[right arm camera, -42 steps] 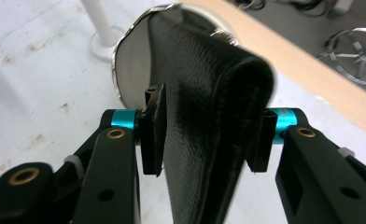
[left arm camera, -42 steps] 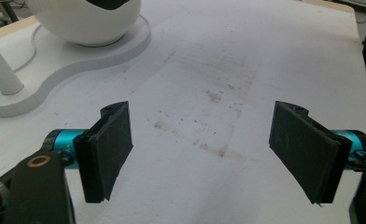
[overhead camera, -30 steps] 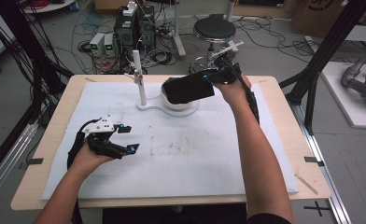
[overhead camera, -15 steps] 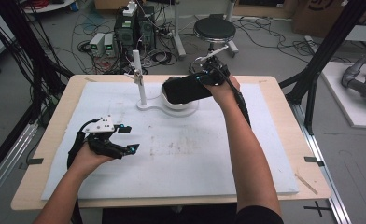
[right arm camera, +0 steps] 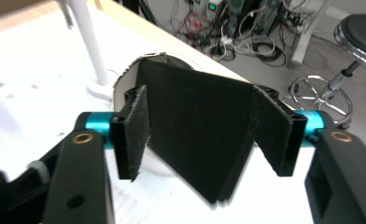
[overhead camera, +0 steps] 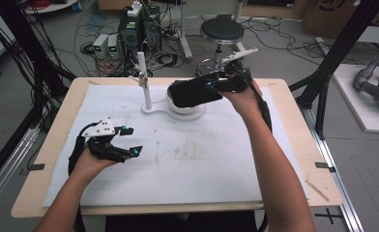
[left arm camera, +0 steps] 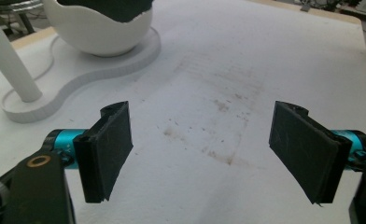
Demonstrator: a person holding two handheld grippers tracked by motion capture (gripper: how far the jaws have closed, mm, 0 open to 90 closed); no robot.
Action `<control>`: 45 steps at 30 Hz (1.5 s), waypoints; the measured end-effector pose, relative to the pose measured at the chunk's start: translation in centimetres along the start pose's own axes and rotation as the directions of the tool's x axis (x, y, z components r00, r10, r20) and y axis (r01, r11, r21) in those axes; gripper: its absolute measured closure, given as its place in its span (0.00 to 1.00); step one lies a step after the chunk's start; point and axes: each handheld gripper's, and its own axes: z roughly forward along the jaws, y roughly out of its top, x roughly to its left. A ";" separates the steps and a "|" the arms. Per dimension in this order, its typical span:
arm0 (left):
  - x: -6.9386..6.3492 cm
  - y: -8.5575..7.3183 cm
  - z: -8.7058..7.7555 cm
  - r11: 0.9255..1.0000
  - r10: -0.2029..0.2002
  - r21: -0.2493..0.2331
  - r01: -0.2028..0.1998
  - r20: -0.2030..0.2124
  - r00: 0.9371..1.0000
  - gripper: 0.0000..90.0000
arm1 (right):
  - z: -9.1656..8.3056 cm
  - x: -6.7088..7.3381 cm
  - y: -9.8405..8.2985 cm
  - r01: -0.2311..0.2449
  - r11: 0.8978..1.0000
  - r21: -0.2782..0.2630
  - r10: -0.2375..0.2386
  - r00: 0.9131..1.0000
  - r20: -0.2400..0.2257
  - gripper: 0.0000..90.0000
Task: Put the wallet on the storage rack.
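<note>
A black folded cloth (overhead camera: 193,93) lies across the white bowl (overhead camera: 186,109) at the back of the table. My right gripper (overhead camera: 215,86) is at the cloth's right end. In the right gripper view the cloth (right arm camera: 200,126) stands between the jaws, which have just been opening; the pads (right arm camera: 133,133) stand apart from it, so my right gripper (right arm camera: 202,135) is open. At the table's left, my left gripper (overhead camera: 131,141) hovers low with nothing in it. Its jaws are wide apart in the left gripper view (left arm camera: 209,154), which also shows the bowl (left arm camera: 102,32).
The bowl sits on a flat white base (overhead camera: 153,109) with an upright white post (overhead camera: 144,82) beside it. A white mat (overhead camera: 202,159) with faint stains covers the wooden table (overhead camera: 294,96). A stool (overhead camera: 222,30), cables and electronics are on the floor behind.
My right hand has shifted a little at the bowl and its jaws now stand apart from the cloth. The cloth stays on the bowl. The left hand has not moved.
</note>
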 end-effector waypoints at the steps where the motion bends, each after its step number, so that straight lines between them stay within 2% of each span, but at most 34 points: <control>1: 0.0 0.1 -0.1 1.000 0.005 -0.009 -0.005 -0.011 1.000 0.24 | 0.0 0.0 0.0 0.000 1.000 0.000 0.000 1.000 0.000 0.40; 3: 0.0 0.3 -0.5 1.000 0.005 -0.027 -0.006 -0.029 1.000 0.24 | -1.7 -0.2 -0.9 -0.016 1.000 -0.013 0.016 1.000 -0.014 0.37; 5: 0.1 0.5 -0.8 0.999 0.012 -0.031 -0.014 -0.061 0.998 0.23 | -3.5 -0.3 -2.3 -0.014 0.997 -0.081 0.012 1.000 -0.024 0.37; 6: 0.2 0.5 -0.9 0.999 0.013 -0.029 -0.015 -0.071 0.997 0.22 | -4.9 -0.3 -3.8 -0.023 0.994 -0.103 0.020 1.000 -0.024 0.34; 7: 0.2 0.6 -1.0 1.000 0.013 -0.027 -0.015 -0.072 0.997 0.22 | -4.9 -0.3 -3.8 -0.023 0.994 -0.103 0.020 1.000 -0.024 0.34; 12: 0.3 0.6 -1.2 0.999 0.012 -0.035 -0.015 -0.078 0.997 0.22 | -7.0 -0.4 -8.1 -0.055 0.987 -0.151 0.049 0.998 -0.045 0.30; 13: 0.3 0.5 -1.2 0.999 0.013 -0.037 -0.016 -0.077 0.997 0.22 | -7.5 -0.3 -9.7 -0.074 0.981 -0.180 0.065 0.996 -0.055 0.30; 14: 0.3 0.5 -1.2 0.999 0.014 -0.036 -0.017 -0.077 0.997 0.22 | -7.5 -0.3 -9.7 -0.074 0.981 -0.180 0.065 0.996 -0.055 0.30; 15: 0.3 0.5 -1.1 0.999 0.018 -0.036 -0.021 -0.079 0.997 0.22 | -7.7 -0.2 -11.1 -0.083 0.975 -0.205 0.072 0.995 -0.063 0.28; 16: 0.3 0.4 -1.1 0.999 0.017 -0.038 -0.020 -0.080 0.997 0.22 | -7.7 -0.2 -11.1 -0.083 0.975 -0.205 0.072 0.995 -0.063 0.28; 20: 0.4 0.3 -1.2 0.999 0.014 -0.046 -0.018 -0.081 0.997 0.21 | -7.7 0.3 -13.5 -0.082 0.968 -0.236 0.067 0.995 -0.073 0.26; 24: 0.6 0.0 -1.2 0.998 -0.003 -0.067 -0.002 -0.083 0.997 0.21 | -7.3 0.8 -15.8 -0.103 0.961 -0.257 0.082 0.993 -0.090 0.24; 29: 0.9 -0.4 -1.1 0.998 -0.019 -0.060 0.015 -0.073 0.997 0.21 | -6.5 1.0 -17.7 -0.114 0.963 -0.245 0.090 0.990 -0.106 0.24; 37: 1.1 -0.5 -0.7 0.998 -0.018 -0.058 0.013 -0.075 0.997 0.21 | -5.9 0.6 -19.1 -0.141 0.963 -0.229 0.119 0.987 -0.107 0.23; 45: 1.1 -0.8 -0.6 0.998 -0.026 -0.057 0.022 -0.075 0.997 0.21 | -5.9 0.2 -19.4 -0.155 0.963 -0.221 0.142 0.987 -0.077 0.23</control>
